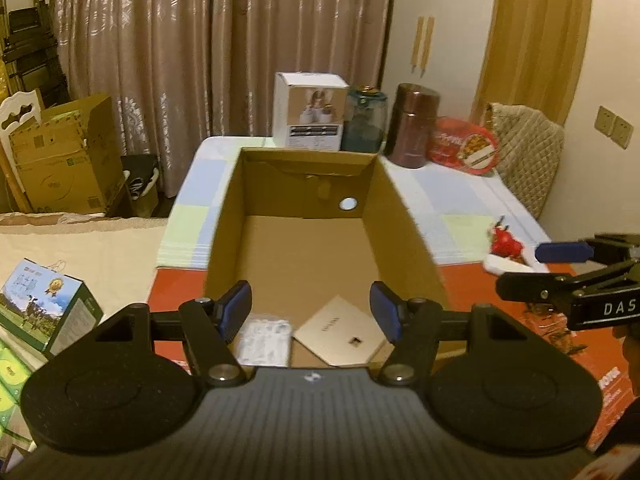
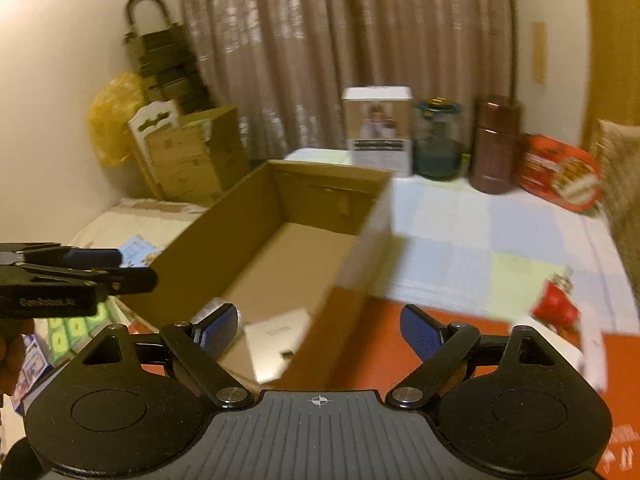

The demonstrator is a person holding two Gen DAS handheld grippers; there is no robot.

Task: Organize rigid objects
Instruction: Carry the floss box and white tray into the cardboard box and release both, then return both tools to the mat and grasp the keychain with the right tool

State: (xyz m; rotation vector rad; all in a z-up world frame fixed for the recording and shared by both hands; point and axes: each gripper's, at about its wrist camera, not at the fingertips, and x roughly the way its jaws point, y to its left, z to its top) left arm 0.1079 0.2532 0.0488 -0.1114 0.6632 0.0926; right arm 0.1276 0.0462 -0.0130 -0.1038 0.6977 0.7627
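Note:
An open cardboard box stands on the table, straight ahead in the left wrist view. On its floor at the near end lie a flat tan box and a white packet. My left gripper hovers over that near end, open, with nothing between its blue pads. In the right wrist view my right gripper is wide open and empty, with the near right corner of the cardboard box in line between its fingers. The flat tan box shows there too. Each gripper appears at the edge of the other's view: right gripper, left gripper.
At the table's far end stand a white carton, a glass jar, a brown canister and a red tin. A red toy lies right of the box. A green-blue carton sits left.

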